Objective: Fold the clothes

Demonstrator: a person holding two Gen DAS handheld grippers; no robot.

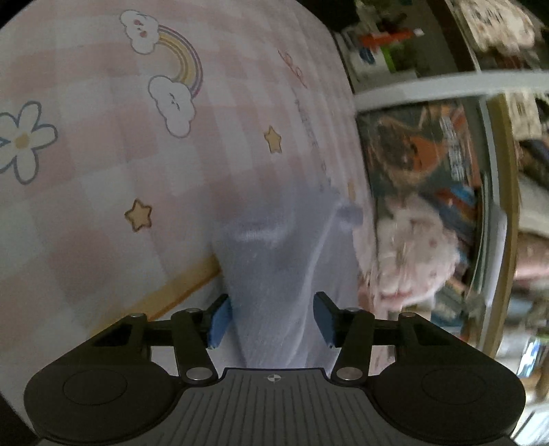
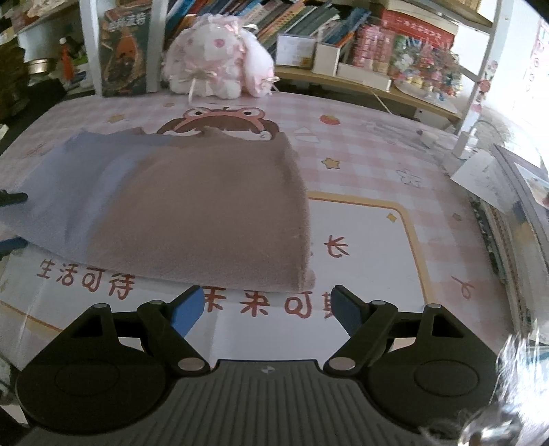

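Between half-open left tongs [image 1: 271, 319], lilac cloth [image 1: 274, 274]; right tongs [image 2: 267, 308] wide, empty.

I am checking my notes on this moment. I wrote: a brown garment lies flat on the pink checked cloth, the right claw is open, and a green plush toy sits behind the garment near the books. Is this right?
One detail is wrong: the plush toy is pink and white, not green, as the right wrist view shows. The brown garment does lie flat on the pink checked cloth, the right claw is open, and the toy sits behind the garment near the books.
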